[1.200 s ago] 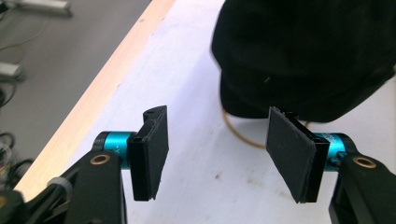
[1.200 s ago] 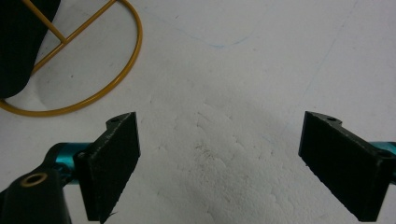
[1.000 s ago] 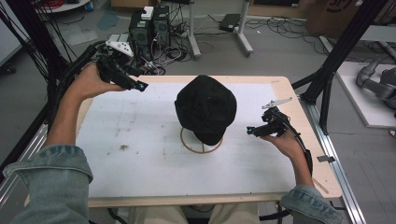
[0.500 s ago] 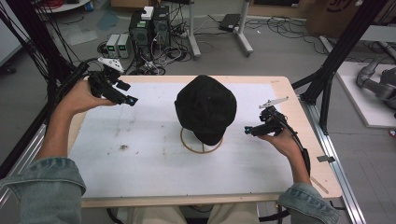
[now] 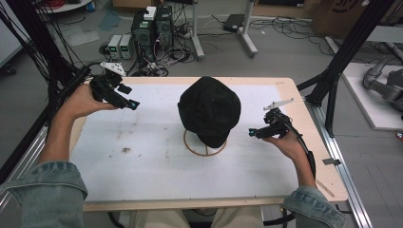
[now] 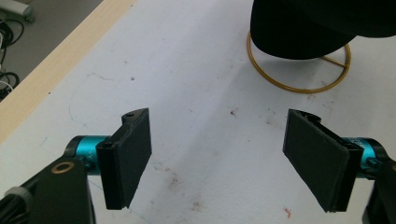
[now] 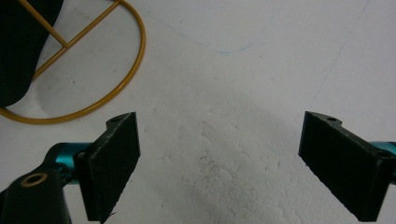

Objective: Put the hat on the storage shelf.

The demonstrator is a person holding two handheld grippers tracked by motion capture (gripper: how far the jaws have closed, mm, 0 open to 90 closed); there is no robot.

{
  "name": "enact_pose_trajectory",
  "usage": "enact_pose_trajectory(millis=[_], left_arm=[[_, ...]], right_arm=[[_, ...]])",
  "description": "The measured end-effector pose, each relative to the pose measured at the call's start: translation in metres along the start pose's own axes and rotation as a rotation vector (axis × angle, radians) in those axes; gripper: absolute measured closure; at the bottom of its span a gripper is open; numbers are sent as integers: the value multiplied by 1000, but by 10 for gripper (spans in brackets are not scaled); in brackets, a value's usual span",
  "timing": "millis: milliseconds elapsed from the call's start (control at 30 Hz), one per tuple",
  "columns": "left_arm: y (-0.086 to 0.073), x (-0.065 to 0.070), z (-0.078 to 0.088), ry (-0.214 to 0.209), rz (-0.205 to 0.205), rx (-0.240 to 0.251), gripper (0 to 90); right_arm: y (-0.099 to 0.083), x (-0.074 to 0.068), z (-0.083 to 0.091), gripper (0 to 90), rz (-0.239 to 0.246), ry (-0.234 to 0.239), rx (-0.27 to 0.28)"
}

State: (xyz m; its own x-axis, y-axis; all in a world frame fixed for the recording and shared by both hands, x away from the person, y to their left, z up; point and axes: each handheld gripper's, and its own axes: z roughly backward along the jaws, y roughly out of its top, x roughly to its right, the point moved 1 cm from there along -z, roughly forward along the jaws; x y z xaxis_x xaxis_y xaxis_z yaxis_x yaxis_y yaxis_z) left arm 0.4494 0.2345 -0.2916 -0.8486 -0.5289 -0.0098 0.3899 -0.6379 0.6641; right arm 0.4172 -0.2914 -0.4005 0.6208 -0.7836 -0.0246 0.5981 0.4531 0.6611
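Holding my left hand-held gripper [image 5: 134, 104] spread wide with its jaws just opened and nothing between them, keeping my right hand-held gripper [image 5: 252, 132] spread and empty too, black hat [image 5: 209, 110] sitting on its gold wire stand [image 5: 205, 148] mid-counter [image 5: 152, 161] between them.

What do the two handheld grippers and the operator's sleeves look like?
Both the left gripper and right gripper are black, with flat black rectangular pads on teal stubs. Each carries a pale grey three-cornered plate on top. A black cable trails from the right one. Sleeves are blue denim.
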Motion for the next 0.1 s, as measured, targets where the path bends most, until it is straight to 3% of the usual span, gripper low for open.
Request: enact_pose_trajectory(millis=[100], left_arm=[[0,1,0,7,-2,-3,241]], right_arm=[[0,0,0,122,2,-1,1]])
